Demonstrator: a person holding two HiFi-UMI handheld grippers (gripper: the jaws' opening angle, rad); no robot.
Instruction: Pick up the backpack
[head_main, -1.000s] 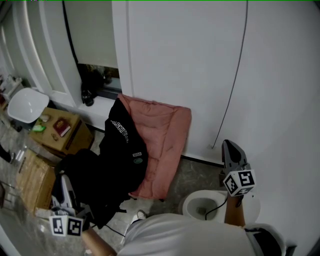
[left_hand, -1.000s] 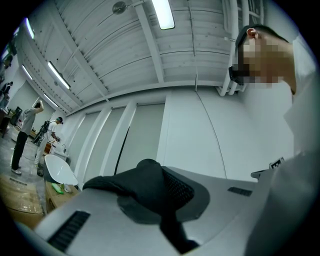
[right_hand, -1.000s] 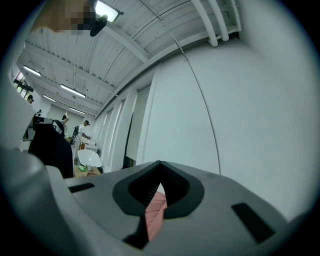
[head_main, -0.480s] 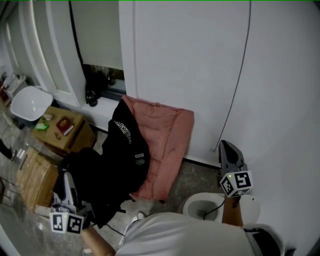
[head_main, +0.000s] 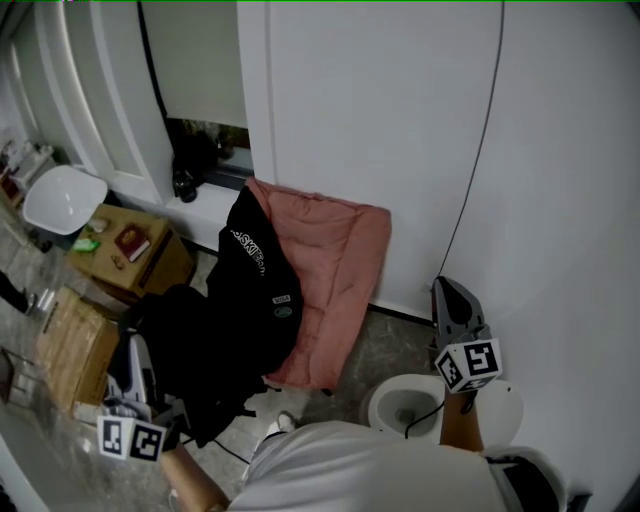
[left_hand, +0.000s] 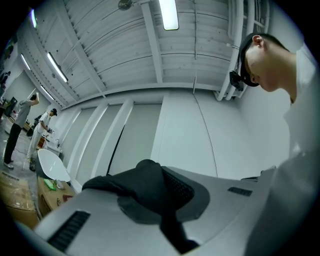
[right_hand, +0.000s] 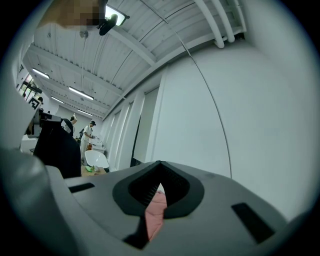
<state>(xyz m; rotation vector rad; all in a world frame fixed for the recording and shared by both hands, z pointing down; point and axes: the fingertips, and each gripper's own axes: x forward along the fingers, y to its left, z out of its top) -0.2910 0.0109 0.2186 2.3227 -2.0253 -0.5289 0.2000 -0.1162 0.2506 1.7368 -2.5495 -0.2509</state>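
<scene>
The black backpack (head_main: 245, 315), with white lettering and a small oval badge, hangs slumped against a pink cushion (head_main: 335, 270). At the head view's lower left my left gripper (head_main: 137, 372) is up against the bag's black fabric. In the left gripper view its jaws are shut on a black strap (left_hand: 145, 185) of the backpack, which bulges out over the tips. My right gripper (head_main: 447, 291) is held apart from the bag, at the right near the white wall. Its tips meet with nothing between them (right_hand: 158, 164); only the pink cushion (right_hand: 155, 212) shows through the slot behind them.
A white bowl-shaped fixture (head_main: 405, 405) stands on the floor below my right gripper. To the left are a wooden side table (head_main: 125, 250), a white round chair (head_main: 65, 195) and a cardboard box (head_main: 70, 350). A thin cable (head_main: 470, 170) runs down the white wall.
My right gripper has drifted a little to the left, toward the cushion. The left gripper keeps its hold on the strap and has hardly moved.
</scene>
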